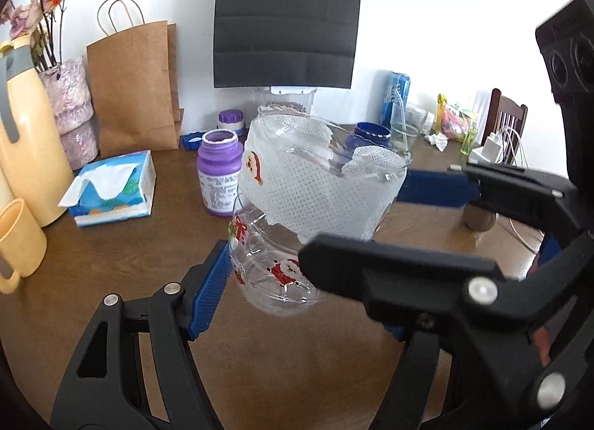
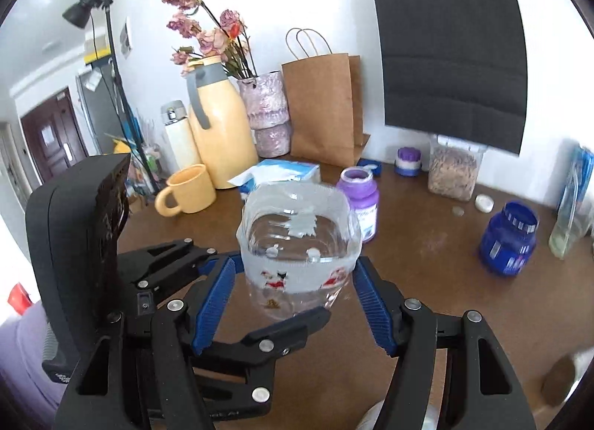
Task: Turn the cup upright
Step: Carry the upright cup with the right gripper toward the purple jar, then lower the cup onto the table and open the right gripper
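A clear plastic cup (image 1: 297, 207) with Santa prints and a torn white band is held above the brown table (image 1: 111, 263), mouth tilted up and away. My left gripper (image 1: 297, 281) is shut on the cup's lower part; its left blue pad (image 1: 209, 289) touches the cup wall. My right gripper (image 2: 293, 281) is open, its blue pads (image 2: 215, 300) standing either side of the cup (image 2: 297, 244) without touching. In the left wrist view the right gripper's fingers (image 1: 438, 188) cross in front.
A purple bottle (image 1: 219, 173), tissue box (image 1: 111, 188), yellow jug (image 1: 26, 140), yellow mug (image 1: 18, 244), paper bag (image 1: 133, 84) and blue jar (image 2: 508, 240) stand on the table. A glass (image 1: 406, 125) and blue can (image 1: 395, 95) are at the far right.
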Demonstrator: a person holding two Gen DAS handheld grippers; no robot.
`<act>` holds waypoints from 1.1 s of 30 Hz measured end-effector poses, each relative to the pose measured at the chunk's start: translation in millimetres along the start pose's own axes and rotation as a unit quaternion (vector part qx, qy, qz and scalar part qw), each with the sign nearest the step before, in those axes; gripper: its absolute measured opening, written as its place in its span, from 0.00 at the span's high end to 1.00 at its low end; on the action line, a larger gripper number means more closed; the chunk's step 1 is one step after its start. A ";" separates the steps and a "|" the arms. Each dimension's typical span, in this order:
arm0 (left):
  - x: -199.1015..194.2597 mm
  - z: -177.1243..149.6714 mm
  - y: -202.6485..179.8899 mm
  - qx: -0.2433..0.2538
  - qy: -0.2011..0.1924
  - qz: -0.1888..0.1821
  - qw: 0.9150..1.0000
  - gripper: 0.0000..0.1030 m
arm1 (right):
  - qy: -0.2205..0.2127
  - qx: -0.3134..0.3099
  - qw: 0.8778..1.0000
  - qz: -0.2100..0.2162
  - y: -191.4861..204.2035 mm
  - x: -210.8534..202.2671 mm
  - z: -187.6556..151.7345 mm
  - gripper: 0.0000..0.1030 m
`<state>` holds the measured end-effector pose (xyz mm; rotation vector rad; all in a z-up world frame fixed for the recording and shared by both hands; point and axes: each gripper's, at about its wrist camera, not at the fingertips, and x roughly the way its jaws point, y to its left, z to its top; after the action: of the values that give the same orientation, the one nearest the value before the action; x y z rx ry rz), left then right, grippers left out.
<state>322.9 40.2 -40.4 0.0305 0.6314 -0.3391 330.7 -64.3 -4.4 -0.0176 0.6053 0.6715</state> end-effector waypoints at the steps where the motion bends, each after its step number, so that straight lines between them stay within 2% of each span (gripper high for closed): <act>1: -1.7 -3.3 -2.8 0.003 0.004 0.003 1.000 0.36 | 0.006 0.002 1.000 0.003 2.0 0.0 -5.1 0.32; 11: -10.7 -37.2 -8.9 -0.009 0.023 0.006 1.000 0.36 | 0.063 0.010 0.998 0.009 13.3 4.0 -26.0 0.32; 18: -9.7 -48.7 -4.7 -0.021 0.031 0.026 0.999 0.35 | 0.069 0.022 0.997 0.013 14.3 12.2 -31.4 0.32; 21: -14.7 -50.5 -1.7 -0.024 0.026 0.038 0.999 0.24 | 0.069 0.011 0.997 0.010 20.6 12.4 -29.9 0.32; 25: -22.4 -53.4 2.1 -0.031 0.024 0.044 0.998 0.24 | 0.072 0.004 0.997 0.010 28.7 11.1 -28.9 0.32; 27: -26.3 -55.9 2.4 -0.030 0.027 0.046 0.998 0.18 | 0.074 0.000 0.997 0.007 32.8 8.3 -29.8 0.32; 33: -44.2 -62.3 -2.7 -0.031 0.025 0.052 0.998 0.13 | 0.075 0.001 0.997 -0.004 38.0 -5.2 -33.8 0.32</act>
<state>253.0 59.1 -64.8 0.0119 0.6872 -0.2181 287.5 -44.2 -23.0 -0.0688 0.7507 0.6660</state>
